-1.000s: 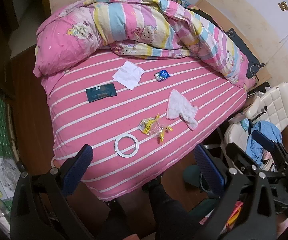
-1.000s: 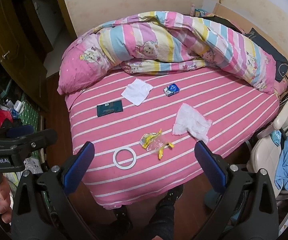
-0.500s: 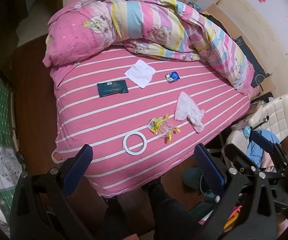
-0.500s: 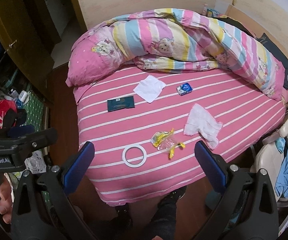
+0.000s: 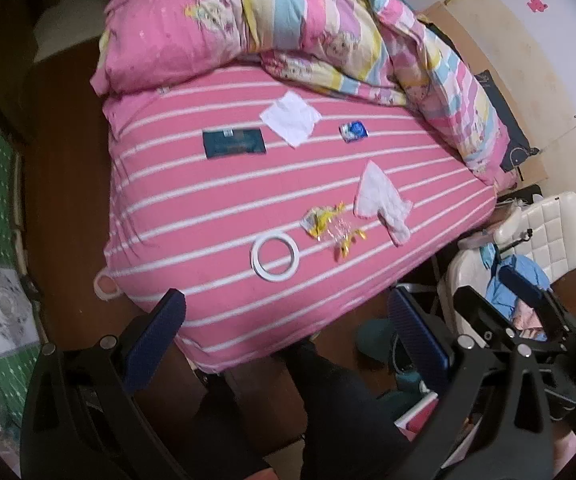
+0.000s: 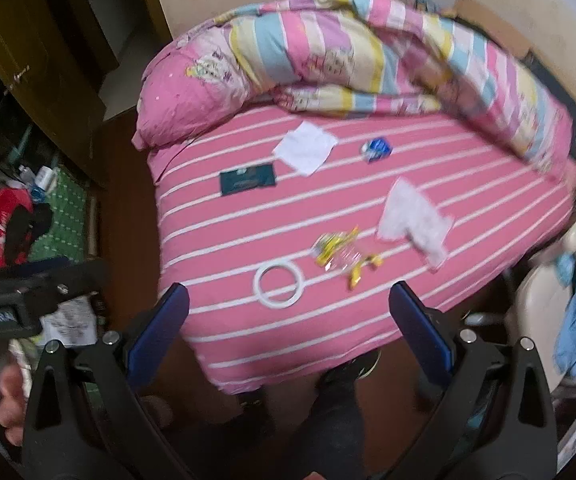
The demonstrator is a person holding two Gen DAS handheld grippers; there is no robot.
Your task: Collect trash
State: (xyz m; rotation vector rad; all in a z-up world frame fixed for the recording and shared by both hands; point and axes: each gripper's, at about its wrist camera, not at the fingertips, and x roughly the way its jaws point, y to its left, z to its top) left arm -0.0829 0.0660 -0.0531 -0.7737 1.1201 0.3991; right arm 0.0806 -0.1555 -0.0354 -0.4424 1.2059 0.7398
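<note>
While both hand-held grippers (image 5: 288,336) (image 6: 288,320) gape empty, six litter pieces dot one bed (image 5: 208,216).

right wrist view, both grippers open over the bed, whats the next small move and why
Probably lower the right hand-held gripper toward the yellow wrapper. It is open and empty above the bed's near edge, and that crumpled wrapper, beside the white tape ring, looks like the nearest trash.
</note>
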